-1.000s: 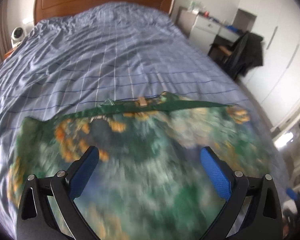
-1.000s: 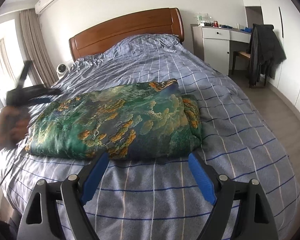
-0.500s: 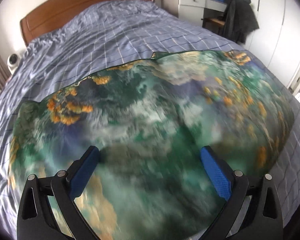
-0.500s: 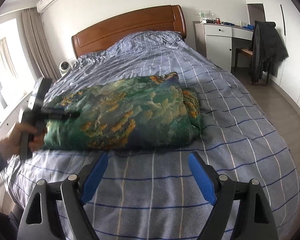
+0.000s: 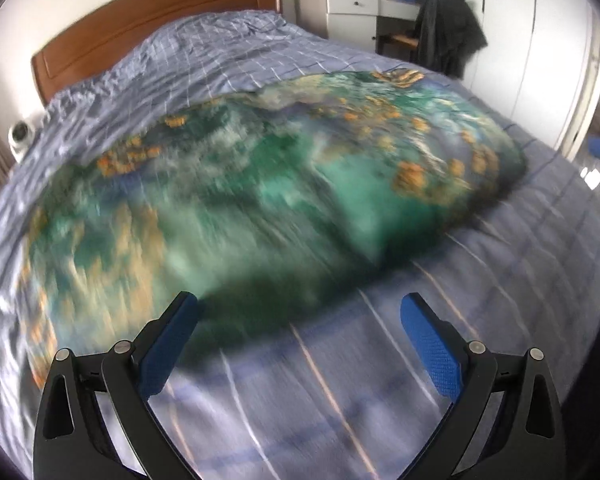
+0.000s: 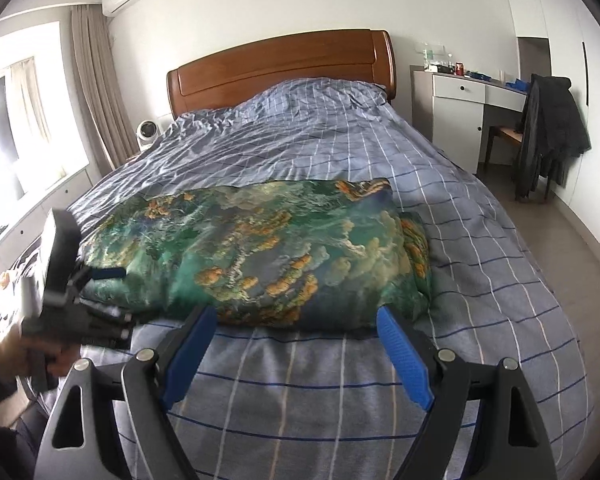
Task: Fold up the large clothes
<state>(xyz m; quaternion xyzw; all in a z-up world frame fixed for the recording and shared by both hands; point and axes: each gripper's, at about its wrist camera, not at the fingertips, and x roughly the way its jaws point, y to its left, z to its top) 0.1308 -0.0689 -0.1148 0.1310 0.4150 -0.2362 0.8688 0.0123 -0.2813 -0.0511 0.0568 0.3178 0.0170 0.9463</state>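
Folded quilt (image 6: pixel 260 256) on bed (image 6: pixel 480 280); left gripper (image 5: pixel 298 344), right gripper (image 6: pixel 296 354) both agape, empty; risk: careless regrasp snags 1 layer, unfolding bundle

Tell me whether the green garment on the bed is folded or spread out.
Folded: the green patterned garment lies as a thick, layered bundle.

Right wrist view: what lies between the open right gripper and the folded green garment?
Only a bare strip of checked bedcover separates the right gripper from the folded green garment; the right wrist view shows it.
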